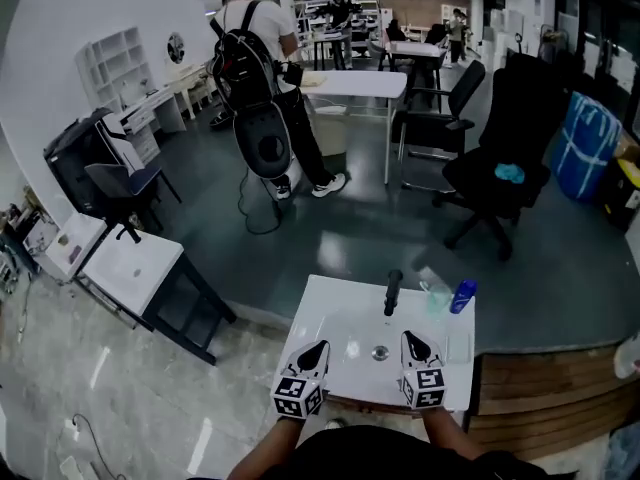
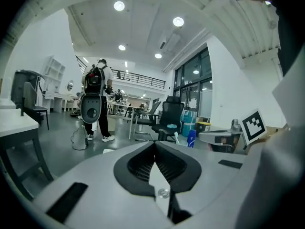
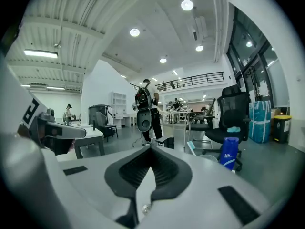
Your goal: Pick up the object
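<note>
Grasping is not yet begun: our left hand-held gripper (image 1: 320, 348) and right hand-held gripper (image 1: 410, 338) are both shut and empty at the near edge of the surface (image 1: 330, 313). The dark upright object (image 1: 392, 290) stands further ahead, so we should open the right jaws wide before approaching it

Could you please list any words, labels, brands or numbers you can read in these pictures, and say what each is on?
No words or numbers are legible.
Blue bottle: its label bears print, too small and blurred to read.
Left gripper and right gripper: square black-and-white markers only, no words.
</note>
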Action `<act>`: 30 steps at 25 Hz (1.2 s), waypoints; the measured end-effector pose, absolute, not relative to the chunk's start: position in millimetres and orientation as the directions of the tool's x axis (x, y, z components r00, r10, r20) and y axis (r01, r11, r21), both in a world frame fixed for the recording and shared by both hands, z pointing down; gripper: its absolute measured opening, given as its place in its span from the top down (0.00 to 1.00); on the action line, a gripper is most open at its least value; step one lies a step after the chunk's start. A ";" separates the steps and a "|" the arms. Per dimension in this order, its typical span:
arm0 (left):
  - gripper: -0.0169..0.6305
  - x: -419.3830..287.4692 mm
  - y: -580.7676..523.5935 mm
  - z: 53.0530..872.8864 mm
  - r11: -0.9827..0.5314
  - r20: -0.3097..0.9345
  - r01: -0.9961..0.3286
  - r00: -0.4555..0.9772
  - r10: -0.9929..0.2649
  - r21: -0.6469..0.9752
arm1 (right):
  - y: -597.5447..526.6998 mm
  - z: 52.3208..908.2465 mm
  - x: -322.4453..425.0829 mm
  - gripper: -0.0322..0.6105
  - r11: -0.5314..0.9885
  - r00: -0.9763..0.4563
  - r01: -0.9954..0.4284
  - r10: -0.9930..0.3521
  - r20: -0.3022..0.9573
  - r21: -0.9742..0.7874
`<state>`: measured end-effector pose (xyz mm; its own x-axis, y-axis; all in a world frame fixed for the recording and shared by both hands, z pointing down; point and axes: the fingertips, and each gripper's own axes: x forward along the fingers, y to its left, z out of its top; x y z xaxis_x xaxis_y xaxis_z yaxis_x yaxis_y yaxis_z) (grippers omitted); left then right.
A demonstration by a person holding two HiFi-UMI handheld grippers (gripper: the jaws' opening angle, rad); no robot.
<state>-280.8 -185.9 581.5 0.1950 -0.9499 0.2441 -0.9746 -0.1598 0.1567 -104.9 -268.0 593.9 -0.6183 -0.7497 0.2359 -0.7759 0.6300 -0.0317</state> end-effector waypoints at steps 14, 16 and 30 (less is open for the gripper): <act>0.94 -237.6 -237.6 591.2 -0.355 0.238 -0.919 0.389 -0.890 0.175 | -277.1 611.5 -43.3 0.92 0.443 -0.424 -0.897 -0.856 0.297 -0.004; 0.94 -224.8 -239.1 595.7 -0.368 0.249 -0.913 0.403 -0.881 0.177 | -275.6 619.1 -29.2 0.92 0.430 -0.410 -0.903 -0.855 0.317 -0.008; 0.94 -183.4 -259.9 613.6 -0.399 0.276 -0.898 0.437 -0.856 0.184 | -287.2 649.0 12.7 0.92 0.372 -0.344 -0.928 -0.866 0.363 0.009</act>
<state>-183.4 -259.9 613.6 0.4369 -0.8561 0.2760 -0.8982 -0.3991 0.1841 12.7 -287.2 649.0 -0.3436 -0.8660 0.3633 -0.9282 0.3721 0.0092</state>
